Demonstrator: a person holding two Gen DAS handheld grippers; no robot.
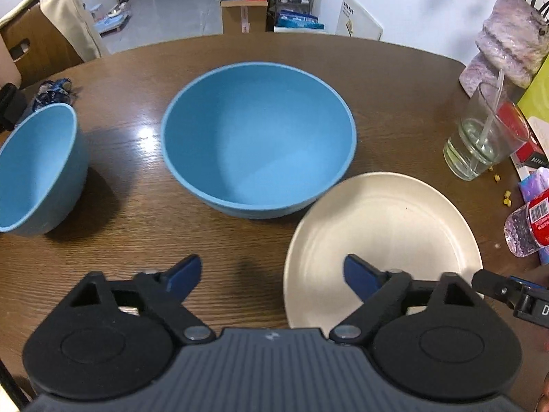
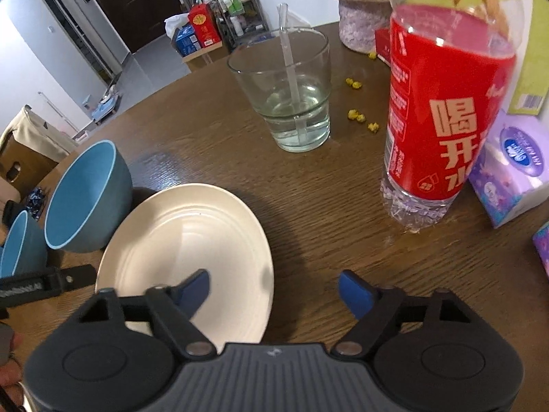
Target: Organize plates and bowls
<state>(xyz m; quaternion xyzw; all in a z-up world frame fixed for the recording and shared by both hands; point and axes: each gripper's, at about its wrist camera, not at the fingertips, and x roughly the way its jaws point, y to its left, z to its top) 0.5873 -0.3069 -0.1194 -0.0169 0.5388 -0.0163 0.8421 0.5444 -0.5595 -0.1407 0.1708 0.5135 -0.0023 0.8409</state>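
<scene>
A large blue bowl (image 1: 259, 137) stands mid-table, a smaller blue bowl (image 1: 37, 168) to its left and a cream plate (image 1: 381, 240) to its right front. My left gripper (image 1: 272, 276) is open and empty above the table, its right finger over the plate's near edge. In the right wrist view the plate (image 2: 192, 247) lies at lower left with the large bowl (image 2: 85, 195) and small bowl (image 2: 17, 247) beyond it. My right gripper (image 2: 274, 292) is open and empty, its left finger over the plate's near right part.
A glass of water with a straw (image 2: 291, 96), a red-labelled water bottle (image 2: 442, 116), tissue packs (image 2: 511, 168) and yellow crumbs (image 2: 357, 115) stand on the right of the brown table (image 1: 137, 240). A chair (image 1: 44, 31) is at the far left.
</scene>
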